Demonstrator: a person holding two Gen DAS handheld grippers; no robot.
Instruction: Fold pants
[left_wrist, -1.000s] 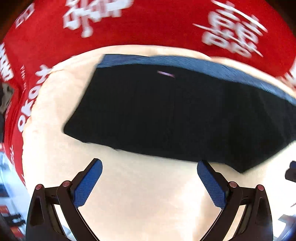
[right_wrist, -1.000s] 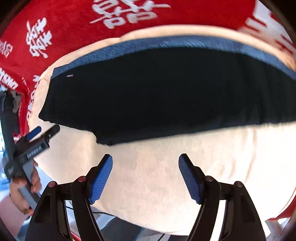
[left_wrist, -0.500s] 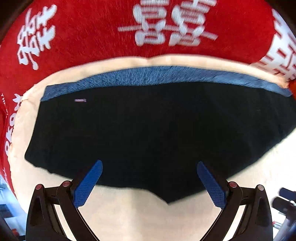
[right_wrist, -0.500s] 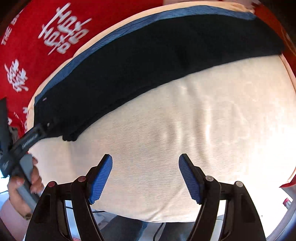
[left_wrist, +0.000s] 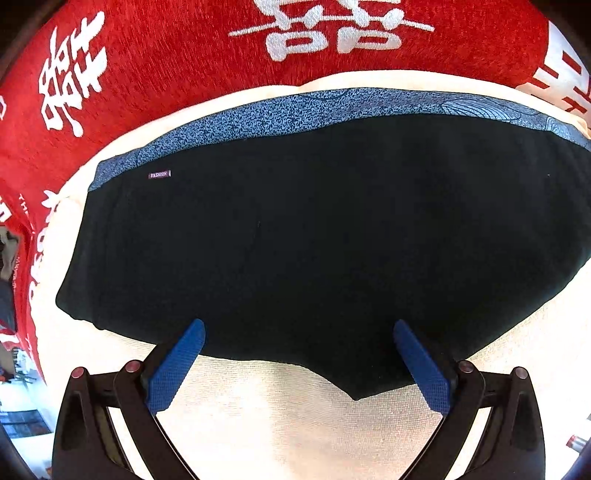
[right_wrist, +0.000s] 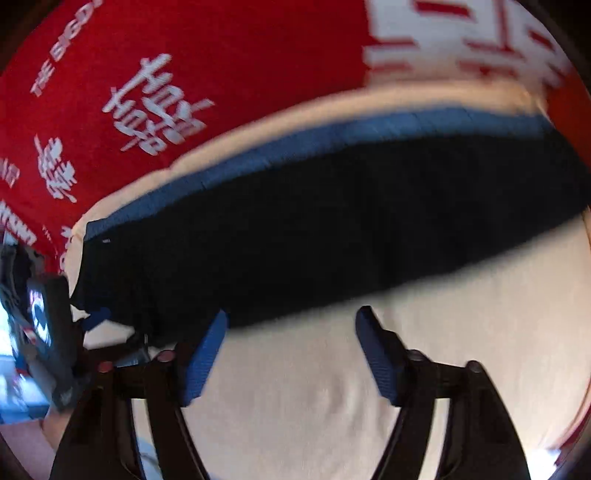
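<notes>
Dark pants (left_wrist: 314, 240) with speckled blue band lie flat.

A: Where does the left camera look from?

B: It sits on the left gripper (left_wrist: 298, 363) and looks steeply down, close above the black pants (left_wrist: 314, 240). The near edge of the pants lies between its blue fingers (left_wrist: 177, 365).

A: And the right camera?

B: It sits on the right gripper (right_wrist: 291, 354) and also looks steeply down. It is over the cream cloth (right_wrist: 461, 332), just beside the pants (right_wrist: 332, 229). Its picture is blurry.

A: What do both see?

B: The pants, their blue band (left_wrist: 295, 110), the cream cloth (left_wrist: 295, 424), and the red blanket (left_wrist: 166, 55) behind. The right camera also sees the left gripper (right_wrist: 98, 317) at its left edge.
</notes>
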